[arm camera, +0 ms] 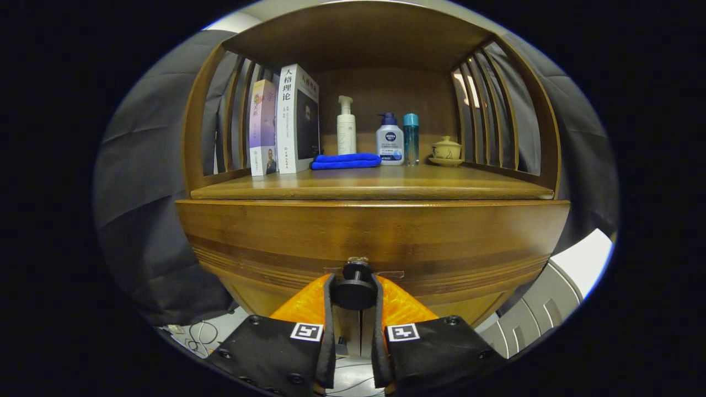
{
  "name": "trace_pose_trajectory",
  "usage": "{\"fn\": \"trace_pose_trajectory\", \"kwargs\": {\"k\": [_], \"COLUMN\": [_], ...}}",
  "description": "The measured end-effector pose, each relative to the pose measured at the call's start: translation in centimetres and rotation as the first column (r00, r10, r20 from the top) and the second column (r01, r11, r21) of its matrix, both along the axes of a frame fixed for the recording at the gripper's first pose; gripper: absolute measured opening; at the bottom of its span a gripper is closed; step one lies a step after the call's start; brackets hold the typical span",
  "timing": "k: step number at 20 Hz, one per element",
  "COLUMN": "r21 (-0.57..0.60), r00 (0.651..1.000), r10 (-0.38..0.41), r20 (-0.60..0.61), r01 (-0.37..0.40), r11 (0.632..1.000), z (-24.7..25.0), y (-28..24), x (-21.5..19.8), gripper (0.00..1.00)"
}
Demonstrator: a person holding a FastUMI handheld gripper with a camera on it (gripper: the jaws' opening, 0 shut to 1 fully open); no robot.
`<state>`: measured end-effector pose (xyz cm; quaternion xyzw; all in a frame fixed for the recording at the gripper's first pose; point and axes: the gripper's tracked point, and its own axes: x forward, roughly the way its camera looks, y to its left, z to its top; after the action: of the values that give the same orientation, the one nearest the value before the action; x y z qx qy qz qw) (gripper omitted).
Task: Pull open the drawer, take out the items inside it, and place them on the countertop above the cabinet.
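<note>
Here the gripper [354, 292] is closed on the drawer knob [354, 289]: both fingers [330, 309] press against the round dark knob from either side, the knob sitting between the fingertips. The knob projects from the wooden drawer front [372, 237], which lies flush under the cabinet top; no gap shows, so the drawer reads as closed and its contents are hidden. Directly above the knob is the table [369, 184], the wooden countertop of the cabinet, enclosed by slatted side walls and a roof panel. Relative to the knob, up and to the left on the table stand two upright books [284, 127], touching each other. Just right of them lies a folded blue cloth [346, 161]. Behind the cloth, straight above the knob, stands a white pump bottle [346, 128]; right of it a squat pump bottle with a blue head [390, 140], then a slim teal bottle [410, 138], then a small lidded cup on a saucer [446, 151].
</note>
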<state>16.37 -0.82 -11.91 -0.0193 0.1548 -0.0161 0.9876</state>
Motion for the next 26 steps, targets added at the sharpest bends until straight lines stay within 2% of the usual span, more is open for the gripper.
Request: {"fn": "trace_pose_trajectory", "kwargs": {"k": [12, 26], "r21": [-0.027, -0.039], "r00": [0.999, 0.994], "r10": [0.047, 0.102], "r20": [-0.012, -0.038], "r01": [-0.047, -0.103], "r11": [0.999, 0.994], "z": [-0.1, -0.7], "y": [0.5, 1.2], "x": [-7.1, -13.5], "gripper": [0.28, 0.28]}}
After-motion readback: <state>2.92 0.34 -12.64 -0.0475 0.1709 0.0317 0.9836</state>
